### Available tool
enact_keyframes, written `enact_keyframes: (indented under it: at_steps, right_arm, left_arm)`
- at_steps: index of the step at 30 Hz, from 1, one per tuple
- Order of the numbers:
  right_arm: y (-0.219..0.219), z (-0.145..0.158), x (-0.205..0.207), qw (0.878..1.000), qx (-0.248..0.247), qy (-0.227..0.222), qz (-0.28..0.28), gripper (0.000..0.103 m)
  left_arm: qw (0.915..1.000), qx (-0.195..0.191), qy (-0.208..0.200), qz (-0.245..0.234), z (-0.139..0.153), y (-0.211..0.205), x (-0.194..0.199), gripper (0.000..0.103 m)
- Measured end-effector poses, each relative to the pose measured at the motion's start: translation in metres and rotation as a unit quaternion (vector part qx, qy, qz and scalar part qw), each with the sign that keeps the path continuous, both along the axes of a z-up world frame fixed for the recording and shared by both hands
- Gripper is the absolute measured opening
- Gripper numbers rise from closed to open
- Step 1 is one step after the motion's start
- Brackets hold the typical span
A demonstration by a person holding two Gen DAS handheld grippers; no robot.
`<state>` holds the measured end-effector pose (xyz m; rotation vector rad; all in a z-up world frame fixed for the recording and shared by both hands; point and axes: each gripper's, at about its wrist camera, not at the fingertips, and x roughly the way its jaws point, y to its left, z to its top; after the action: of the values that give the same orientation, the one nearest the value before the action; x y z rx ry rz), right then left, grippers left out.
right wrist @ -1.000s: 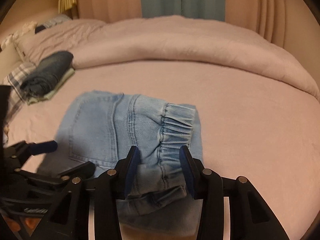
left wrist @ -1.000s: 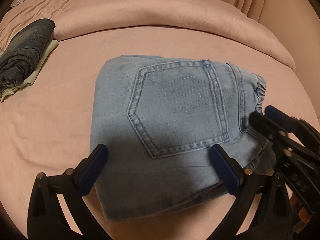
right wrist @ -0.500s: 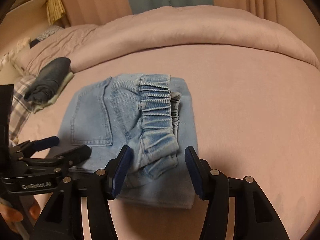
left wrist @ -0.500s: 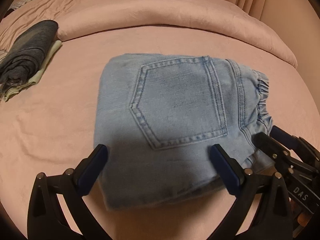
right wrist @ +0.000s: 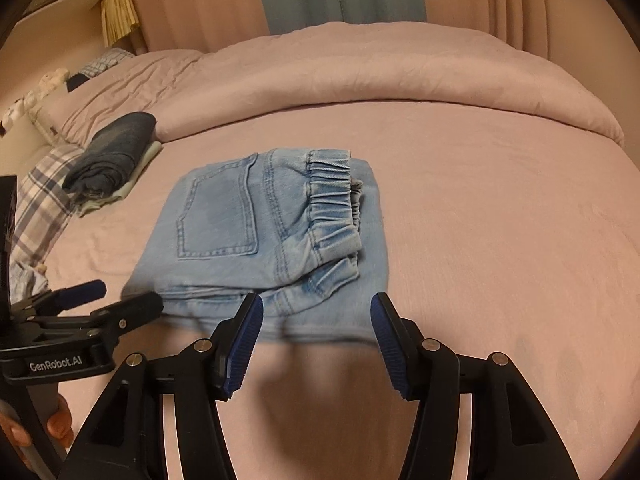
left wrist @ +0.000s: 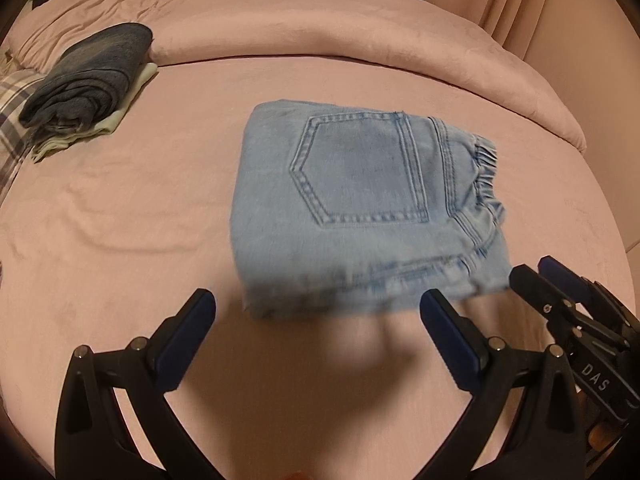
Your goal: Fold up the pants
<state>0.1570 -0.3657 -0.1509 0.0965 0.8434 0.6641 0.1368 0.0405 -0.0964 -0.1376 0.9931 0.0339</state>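
A: The light denim pants (right wrist: 264, 240) lie folded into a compact square in the middle of the pink bed (right wrist: 500, 240), back pocket up, elastic waistband (right wrist: 332, 204) doubled over on the right.

B: So the fold looks finished?

A: I judge so: the layers sit stacked and nothing dangles. That fits both tools standing clear.

B: The fingers?

A: The right gripper (right wrist: 316, 340) has just been opening; its jaws stand apart, nothing between them, just short of the pants' near edge. The left gripper (left wrist: 316, 336) is spread wide too, empty.

B: And beyond?

A: A stack of folded clothes (left wrist: 88, 80) lies far left, probably the pile for done items.
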Motion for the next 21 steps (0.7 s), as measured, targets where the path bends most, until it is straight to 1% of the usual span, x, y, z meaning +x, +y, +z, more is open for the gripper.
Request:
enact_keyframes:
  at_steps: [3,4,5,7,11,14,19,20,21]
  right_arm:
    - [-0.006,0.009,-0.013,1.0,0.005,-0.004,-0.004,0.068]
    - [-0.008,0.011,-0.016,1.0,0.006,-0.005,-0.004,0.068]
    - [-0.011,0.014,-0.021,1.0,0.006,-0.008,-0.004,0.069]
    - [-0.016,0.021,-0.031,1.0,0.007,-0.013,-0.004,0.069]
    - [-0.028,0.033,-0.049,1.0,0.015,-0.018,-0.006,0.072]
    - [-0.035,0.039,-0.061,1.0,0.023,-0.015,-0.009,0.076]
    - [-0.044,0.053,-0.079,0.999,0.027,-0.026,-0.012,0.078]
    - [-0.044,0.056,-0.084,0.999,0.029,-0.028,-0.013,0.08]
    - [-0.046,0.059,-0.086,0.999,0.03,-0.03,-0.014,0.088]
  left_arm:
    - [0.9992,0.034,0.01,0.016,0.007,-0.002,-0.014,0.102]
    - [0.9984,0.053,0.005,0.019,0.011,-0.004,-0.022,0.102]
    - [0.998,0.061,-0.002,0.019,0.015,-0.005,-0.028,0.102]
    - [0.9977,0.065,-0.006,0.019,0.021,-0.006,-0.038,0.102]
    - [0.9982,0.054,-0.019,0.014,0.039,-0.006,-0.062,0.102]
    - [0.9978,0.059,-0.027,0.017,0.049,-0.008,-0.074,0.102]
    - [0.9973,0.062,-0.036,0.017,0.064,-0.008,-0.088,0.102]
    - [0.9973,0.062,-0.037,0.014,0.067,-0.009,-0.092,0.102]
    - [0.9971,0.065,-0.037,0.013,0.07,-0.012,-0.095,0.102]
